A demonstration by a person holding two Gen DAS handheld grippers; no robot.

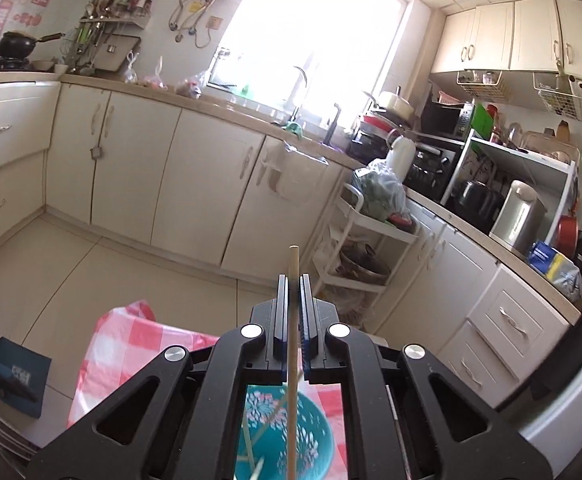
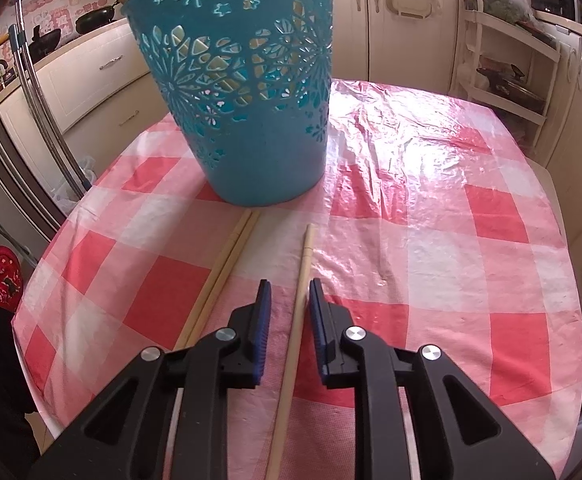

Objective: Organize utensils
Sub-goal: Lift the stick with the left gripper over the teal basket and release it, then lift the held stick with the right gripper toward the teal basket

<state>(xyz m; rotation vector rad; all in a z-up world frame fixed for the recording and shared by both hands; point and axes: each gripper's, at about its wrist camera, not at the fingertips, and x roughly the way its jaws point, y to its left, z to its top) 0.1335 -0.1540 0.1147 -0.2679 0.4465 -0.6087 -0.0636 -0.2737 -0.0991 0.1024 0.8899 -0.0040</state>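
I see cream cabinets [image 1: 131,168] along the far wall, bright window [image 1: 311,32], pale tiled floor [image 1: 91,272], white shelf cart [image 1: 363,248] right.

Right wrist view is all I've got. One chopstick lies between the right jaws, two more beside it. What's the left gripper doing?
Observer: The left gripper is shut on a chopstick, lifted above the blue basket.
Operator: Anything in the basket? I only see its outside wall.
Observer: Yes, the left view looks down into it, and at least one pale stick lies inside.
Operator: Is the held chopstick over the opening?
Observer: Its lower part crosses the basket's opening in that view; the tip is cut off by the frame edge.
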